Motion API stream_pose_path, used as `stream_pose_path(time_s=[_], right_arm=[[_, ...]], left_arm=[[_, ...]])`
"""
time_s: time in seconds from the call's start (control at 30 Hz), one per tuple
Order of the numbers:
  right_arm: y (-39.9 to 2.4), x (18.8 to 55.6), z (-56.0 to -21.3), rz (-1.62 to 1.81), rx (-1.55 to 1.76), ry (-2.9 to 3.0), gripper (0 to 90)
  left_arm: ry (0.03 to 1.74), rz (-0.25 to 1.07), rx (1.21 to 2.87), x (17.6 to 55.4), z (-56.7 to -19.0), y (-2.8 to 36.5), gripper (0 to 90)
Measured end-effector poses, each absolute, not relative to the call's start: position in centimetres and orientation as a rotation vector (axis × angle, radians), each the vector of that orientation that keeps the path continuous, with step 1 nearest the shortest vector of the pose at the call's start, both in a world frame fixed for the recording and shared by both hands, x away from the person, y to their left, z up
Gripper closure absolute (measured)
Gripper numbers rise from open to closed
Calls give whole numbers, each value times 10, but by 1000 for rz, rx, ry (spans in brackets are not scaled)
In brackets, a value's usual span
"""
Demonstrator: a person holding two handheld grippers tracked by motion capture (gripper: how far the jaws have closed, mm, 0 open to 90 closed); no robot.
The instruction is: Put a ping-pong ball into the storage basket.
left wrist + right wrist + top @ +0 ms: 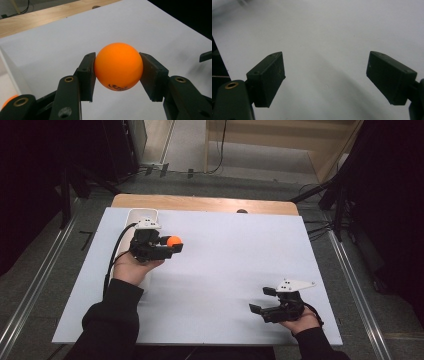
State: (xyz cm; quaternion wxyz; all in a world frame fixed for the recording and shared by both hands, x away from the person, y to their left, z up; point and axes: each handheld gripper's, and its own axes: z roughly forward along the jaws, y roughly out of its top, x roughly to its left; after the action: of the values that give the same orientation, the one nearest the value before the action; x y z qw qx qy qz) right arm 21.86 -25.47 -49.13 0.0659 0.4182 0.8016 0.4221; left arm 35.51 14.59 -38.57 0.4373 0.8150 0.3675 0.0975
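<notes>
My left gripper (173,244) is shut on an orange ball (174,240), held above the white sheet at the left side of the table. In the left gripper view the ball (117,66) sits pinched between both black pads, printed side down. A second orange ball (8,100) peeks in at the bottom left corner of that view. My right gripper (261,300) rests low near the front right of the sheet, its jaws wide apart. The right gripper view (325,75) has nothing but bare white surface between the pads.
A white oblong tray (143,213) lies along the left side of the sheet, under my left hand. The white sheet (225,255) covers most of a wooden table (200,202). Dark stands and cables stand on the floor around the table.
</notes>
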Motion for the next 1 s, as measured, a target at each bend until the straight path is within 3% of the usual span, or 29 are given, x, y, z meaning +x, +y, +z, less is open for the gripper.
stream_pose_path(time_s=[1.0], right_arm=[[-255, 218, -492, 1267, 1263, 2419, 136]], left_arm=[[1076, 384, 1943, 360, -382, 184, 510]])
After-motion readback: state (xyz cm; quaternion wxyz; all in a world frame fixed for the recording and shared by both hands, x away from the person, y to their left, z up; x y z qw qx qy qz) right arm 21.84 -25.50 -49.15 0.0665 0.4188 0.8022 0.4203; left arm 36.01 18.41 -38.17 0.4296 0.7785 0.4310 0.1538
